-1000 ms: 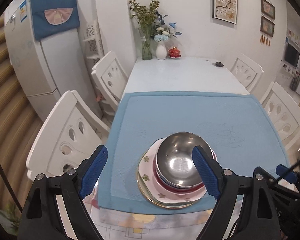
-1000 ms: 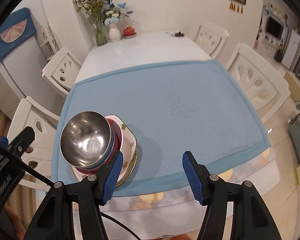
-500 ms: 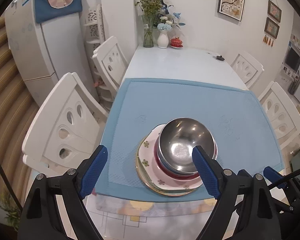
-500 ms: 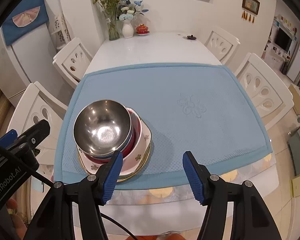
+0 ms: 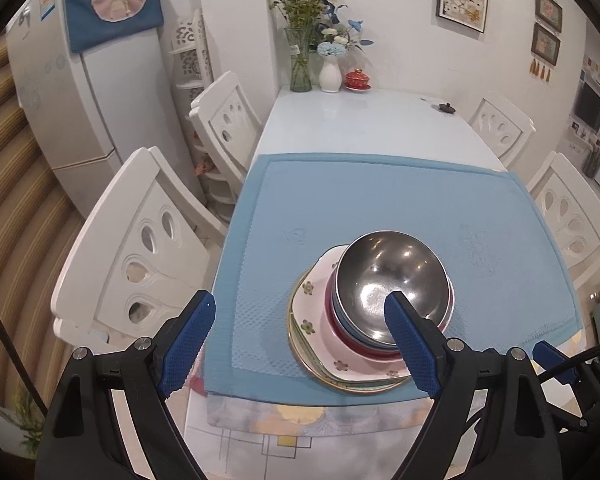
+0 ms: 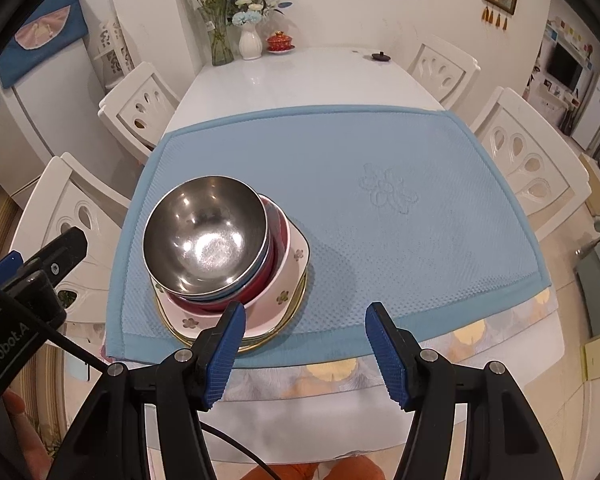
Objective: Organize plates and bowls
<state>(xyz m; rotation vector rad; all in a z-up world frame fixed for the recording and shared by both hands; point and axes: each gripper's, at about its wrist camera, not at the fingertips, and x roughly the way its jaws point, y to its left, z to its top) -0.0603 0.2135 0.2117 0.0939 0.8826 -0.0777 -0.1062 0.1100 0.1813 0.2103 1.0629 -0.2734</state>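
Steel bowl [image 5: 392, 280] nested atop bowls on stacked plates [image 5: 320, 344]; both grippers agape, empty.

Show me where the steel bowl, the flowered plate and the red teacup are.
steel bowl [image 6: 204, 236], right wrist view, inner bottom.
flowered plate [image 5: 312, 304], left wrist view, left rim.
red teacup [image 5: 357, 79], left wrist view, cup body.

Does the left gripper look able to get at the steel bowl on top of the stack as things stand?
Probably yes. The left gripper is open and empty, and the steel bowl sits uncovered on top of the stack with nothing above it. The right gripper is beside the stack, not over the bowl.
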